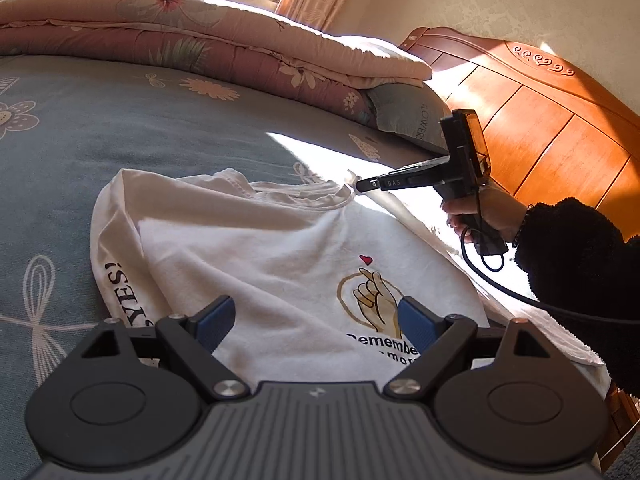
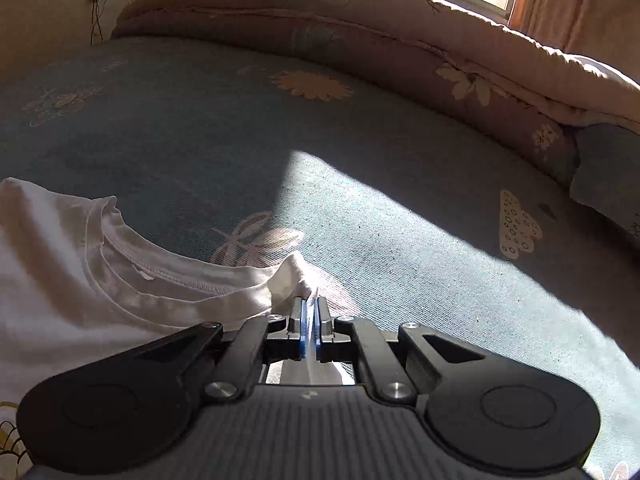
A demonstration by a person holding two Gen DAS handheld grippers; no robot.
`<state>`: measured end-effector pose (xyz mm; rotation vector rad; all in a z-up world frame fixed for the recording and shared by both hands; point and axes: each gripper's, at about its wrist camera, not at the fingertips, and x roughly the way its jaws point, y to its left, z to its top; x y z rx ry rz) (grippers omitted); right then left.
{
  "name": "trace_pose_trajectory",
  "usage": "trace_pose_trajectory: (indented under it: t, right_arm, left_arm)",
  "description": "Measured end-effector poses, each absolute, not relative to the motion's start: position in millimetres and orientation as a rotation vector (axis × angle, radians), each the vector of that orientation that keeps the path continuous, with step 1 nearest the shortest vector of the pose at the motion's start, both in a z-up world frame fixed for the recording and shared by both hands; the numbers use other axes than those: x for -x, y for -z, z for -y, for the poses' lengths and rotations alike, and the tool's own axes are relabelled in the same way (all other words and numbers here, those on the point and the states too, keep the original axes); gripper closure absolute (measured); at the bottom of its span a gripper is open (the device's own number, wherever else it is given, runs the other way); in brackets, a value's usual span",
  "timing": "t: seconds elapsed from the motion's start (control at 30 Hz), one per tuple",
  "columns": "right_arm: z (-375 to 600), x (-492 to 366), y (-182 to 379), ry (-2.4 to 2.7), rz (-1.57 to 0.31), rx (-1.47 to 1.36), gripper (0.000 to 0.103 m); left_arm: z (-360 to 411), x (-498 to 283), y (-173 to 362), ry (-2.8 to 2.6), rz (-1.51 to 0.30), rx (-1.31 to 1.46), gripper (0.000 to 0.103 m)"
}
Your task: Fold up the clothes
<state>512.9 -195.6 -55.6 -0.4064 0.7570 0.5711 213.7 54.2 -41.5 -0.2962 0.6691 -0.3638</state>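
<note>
A white T-shirt [image 1: 260, 248] with a finger-heart print and black lettering lies spread on the blue-grey bed sheet [image 1: 120, 128]. My left gripper [image 1: 316, 320] hovers open over the shirt's lower chest, blue pads wide apart, nothing between them. My right gripper [image 2: 310, 312] is shut on the shirt's shoulder fabric [image 2: 296, 276] beside the collar [image 2: 160, 276], with white cloth pinched between its blue pads. In the left wrist view the right gripper [image 1: 362, 185] appears from the side at the shirt's far right shoulder, held by a hand in a black fuzzy sleeve [image 1: 576, 256].
A rolled pink floral quilt [image 1: 200, 36] lies along the far side of the bed, with a grey pillow [image 1: 408, 116] beneath its end. A wooden headboard [image 1: 540, 112] stands at the right. A black cable [image 1: 520, 296] trails from the right gripper. Sunlight falls across the sheet [image 2: 400, 240].
</note>
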Motion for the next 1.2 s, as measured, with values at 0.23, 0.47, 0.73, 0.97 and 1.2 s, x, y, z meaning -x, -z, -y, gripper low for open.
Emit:
trace_pose_trajectory:
  t: [0.23, 0.47, 0.73, 0.97, 1.2]
  right_arm:
    - [226.9, -507.8, 31.8, -0.560, -0.761, 0.186, 0.074]
    - [302.4, -495.4, 20.1, -0.459, -0.820, 0.138, 0.063]
    - [311.0, -467.7, 52.2, -0.516, -0.859, 0.115, 0.064]
    - [285.6, -482.4, 47.3, -0.597, -0.890, 0.002, 0.064]
    - [265.5, -519.0, 72.1, -0.406, -0.867, 0.053, 0.058]
  left_arm:
    - [-57.2, -206.1, 35.9, 0.368, -0.661, 0.283, 0.015]
    - [-54.6, -205.9, 36.6, 0.371, -0.666, 0.289, 0.015]
    - [-41.1, -206.7, 37.2, 0.376, -0.685, 0.252, 0.015]
    - [-37.9, -208.8, 40.4, 0.371, -0.698, 0.240, 0.015]
    - [-34.9, -204.5, 35.5, 0.383, -0.706, 0.239, 0.015]
